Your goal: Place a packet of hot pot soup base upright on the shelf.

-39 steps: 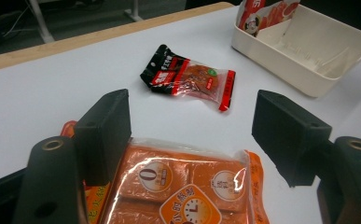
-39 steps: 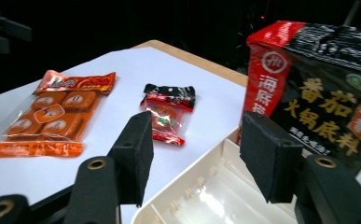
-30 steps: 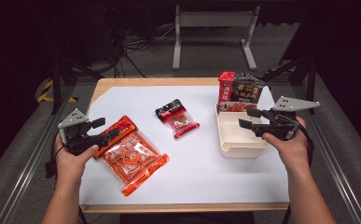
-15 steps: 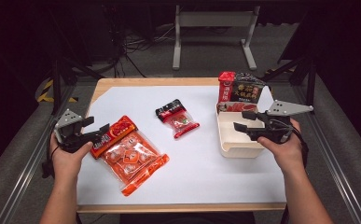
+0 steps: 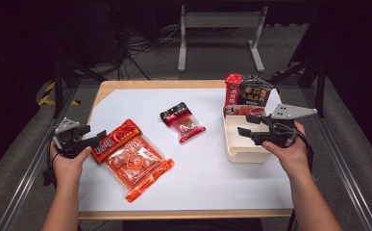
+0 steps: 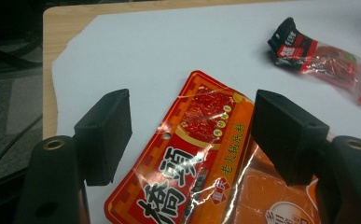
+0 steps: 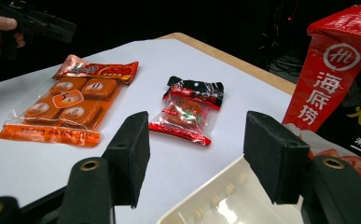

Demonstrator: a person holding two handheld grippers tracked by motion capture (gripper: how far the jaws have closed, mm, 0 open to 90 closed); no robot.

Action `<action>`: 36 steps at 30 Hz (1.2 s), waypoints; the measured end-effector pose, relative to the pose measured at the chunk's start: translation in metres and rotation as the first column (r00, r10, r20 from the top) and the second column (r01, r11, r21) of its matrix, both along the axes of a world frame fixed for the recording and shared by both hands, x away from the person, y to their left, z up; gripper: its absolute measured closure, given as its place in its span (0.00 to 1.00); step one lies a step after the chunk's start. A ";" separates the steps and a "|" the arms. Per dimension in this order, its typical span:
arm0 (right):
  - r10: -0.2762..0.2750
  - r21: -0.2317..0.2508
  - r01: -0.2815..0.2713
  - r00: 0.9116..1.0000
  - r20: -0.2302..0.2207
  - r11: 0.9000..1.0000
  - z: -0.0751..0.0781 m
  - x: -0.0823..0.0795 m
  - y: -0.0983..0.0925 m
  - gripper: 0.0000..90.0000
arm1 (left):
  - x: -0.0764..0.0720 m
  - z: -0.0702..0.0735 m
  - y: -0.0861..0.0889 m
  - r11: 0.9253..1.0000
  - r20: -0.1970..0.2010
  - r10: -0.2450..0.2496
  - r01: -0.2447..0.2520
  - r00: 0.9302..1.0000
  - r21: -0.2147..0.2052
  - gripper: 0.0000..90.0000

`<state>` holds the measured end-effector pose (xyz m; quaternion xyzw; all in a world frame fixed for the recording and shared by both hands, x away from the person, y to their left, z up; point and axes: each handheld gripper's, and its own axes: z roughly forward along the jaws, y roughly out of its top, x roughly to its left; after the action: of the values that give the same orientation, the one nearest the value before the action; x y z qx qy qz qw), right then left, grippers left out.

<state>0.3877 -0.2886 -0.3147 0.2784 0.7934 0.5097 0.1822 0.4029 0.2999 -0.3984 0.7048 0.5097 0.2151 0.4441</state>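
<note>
Two flat snack packets, a large orange cellophane one and a small red-and-black one, lie on the white table sheet, apparently still to be packed into the cream plastic tray already holding upright pouches. The left gripper spreads wide over the orange packet's header; the right gripper gapes empty over the tray. Since a second ago, the left hand has drawn back slightly.

1. We hold two black grippers; the left gripper and the right gripper each carry a grey three-cornered plate on top.
2. Our jaws are matte black blocks on rounded black arms with brass-coloured screw holes.
3. A black cable trails from each gripper.
4. Our forearms are bare, without sleeves.
</note>
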 end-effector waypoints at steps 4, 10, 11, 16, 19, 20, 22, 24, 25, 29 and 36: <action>0.004 -0.006 -0.004 1.000 -0.002 1.000 -0.001 0.000 0.003 0.46 | 0.002 -0.007 0.004 1.000 -0.029 0.022 -0.022 0.999 0.005 0.33; 0.012 -0.007 -0.012 1.000 0.000 1.000 -0.003 0.000 0.004 0.46 | 0.007 -0.019 0.010 0.999 -0.089 0.050 -0.049 0.995 0.016 0.32; 0.012 -0.007 -0.012 1.000 0.000 1.000 -0.003 0.000 0.004 0.46 | 0.008 -0.021 0.011 0.998 -0.101 0.057 -0.056 0.993 0.012 0.32; 0.012 -0.008 -0.012 1.000 -0.009 1.000 -0.006 0.001 0.004 0.46 | 0.012 -0.030 0.013 0.998 -0.153 0.063 -0.063 0.986 0.007 0.31; 0.013 -0.007 -0.013 1.000 -0.009 1.000 -0.006 0.001 0.005 0.46 | 0.012 -0.033 0.015 0.998 -0.170 0.067 -0.067 0.983 0.006 0.30; 0.015 -0.007 -0.015 1.000 -0.009 1.000 -0.006 0.001 0.005 0.46 | 0.012 -0.033 0.015 0.997 -0.176 0.071 -0.071 0.982 0.004 0.30; 0.017 -0.007 -0.017 1.000 -0.009 1.000 -0.006 0.001 0.005 0.46 | 0.012 -0.036 0.016 0.997 -0.200 0.072 -0.071 0.977 0.013 0.30; 0.018 -0.009 -0.018 1.000 -0.011 1.000 -0.007 0.001 0.006 0.46 | 0.013 -0.038 0.017 0.997 -0.209 0.079 -0.077 0.975 0.018 0.30; 0.018 -0.008 -0.018 1.000 -0.012 1.000 -0.007 0.001 0.006 0.46 | 0.013 -0.039 0.017 0.997 -0.220 0.083 -0.080 0.972 0.019 0.30; 0.022 -0.013 -0.023 1.000 -0.013 1.000 -0.008 0.002 0.008 0.46 | 0.014 -0.042 0.018 0.996 -0.254 0.086 -0.084 0.963 0.019 0.30; 0.024 -0.013 -0.024 1.000 -0.015 1.000 -0.008 0.001 0.009 0.46 | 0.015 -0.046 0.019 0.997 -0.293 0.075 -0.074 0.953 0.013 0.30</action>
<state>0.3888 -0.2797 -0.3229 0.2713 0.8014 0.5044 0.1722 0.4183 0.3188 -0.4443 0.7096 0.5960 0.1254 0.3544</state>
